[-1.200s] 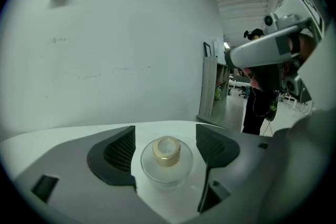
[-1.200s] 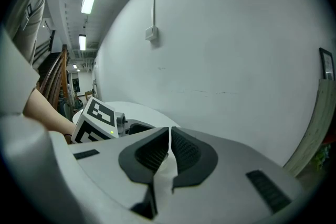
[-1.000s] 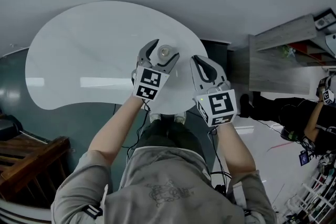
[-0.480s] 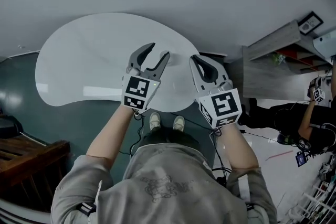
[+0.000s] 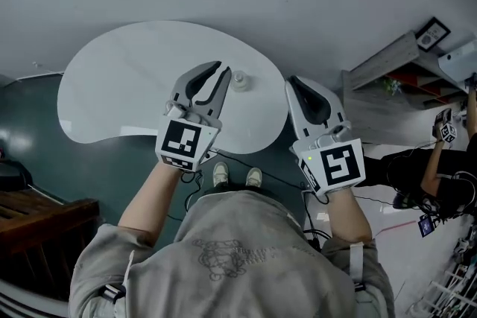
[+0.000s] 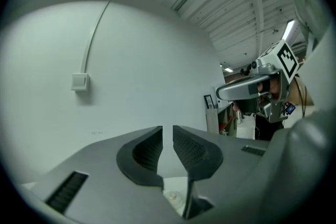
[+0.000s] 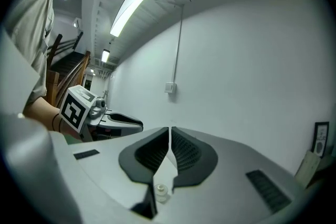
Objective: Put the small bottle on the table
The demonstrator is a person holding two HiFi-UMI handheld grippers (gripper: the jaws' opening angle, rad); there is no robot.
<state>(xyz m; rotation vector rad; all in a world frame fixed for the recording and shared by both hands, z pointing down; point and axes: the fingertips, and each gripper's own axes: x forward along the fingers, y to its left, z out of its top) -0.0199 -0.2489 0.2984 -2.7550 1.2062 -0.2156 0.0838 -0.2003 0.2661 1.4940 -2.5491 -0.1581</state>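
On white table (image 5: pixel 119 86), small bottle (image 5: pixel 239 80); teal floor (image 5: pixel 30 115)

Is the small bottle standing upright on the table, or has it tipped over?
Upright. In the head view the small bottle shows its round cap from above, and it stands on the white table.

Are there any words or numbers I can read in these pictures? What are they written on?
No words or numbers can be read anywhere.
Left cube and right cube: black-and-white square patterns, not letters.
Small frame at the far right: too small to read.
Bottle: no label shows.
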